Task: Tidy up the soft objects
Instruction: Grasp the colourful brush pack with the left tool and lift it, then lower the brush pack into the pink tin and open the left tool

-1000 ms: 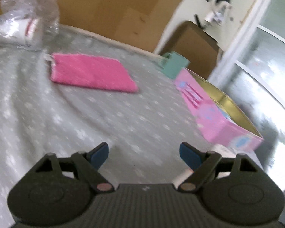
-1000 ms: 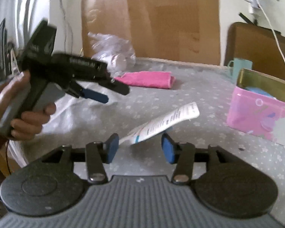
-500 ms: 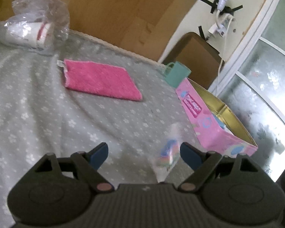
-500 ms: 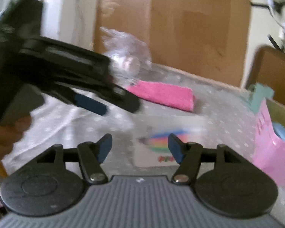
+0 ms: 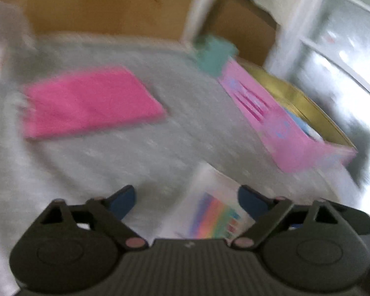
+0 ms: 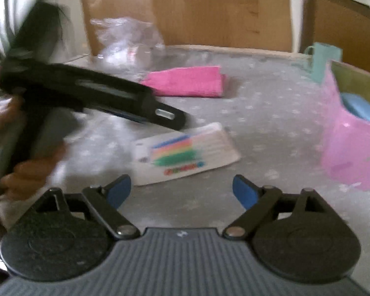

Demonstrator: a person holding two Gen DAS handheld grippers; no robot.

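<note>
A white packet with rainbow stripes (image 6: pixel 185 154) lies flat on the grey flowered cloth (image 6: pixel 271 113). It also shows blurred in the left wrist view (image 5: pixel 214 207), between my left gripper's fingers. My left gripper (image 5: pixel 186 198) is open and empty; in the right wrist view its body (image 6: pixel 91 93) hovers over the packet's left end. My right gripper (image 6: pixel 181 192) is open and empty, just short of the packet. A folded pink towel (image 5: pixel 86 101) lies further back. A pink tin (image 5: pixel 283 123) with a gold inside stands at the right.
A teal mug (image 5: pixel 213 55) stands behind the tin. A crumpled clear plastic bag (image 6: pixel 125 39) lies at the back left by the cardboard wall. A blue soft item (image 6: pixel 362 108) sits inside the tin (image 6: pixel 352 148).
My right gripper has opened and let go of the packet, which now lies flat on the cloth. My left gripper has moved over it.
</note>
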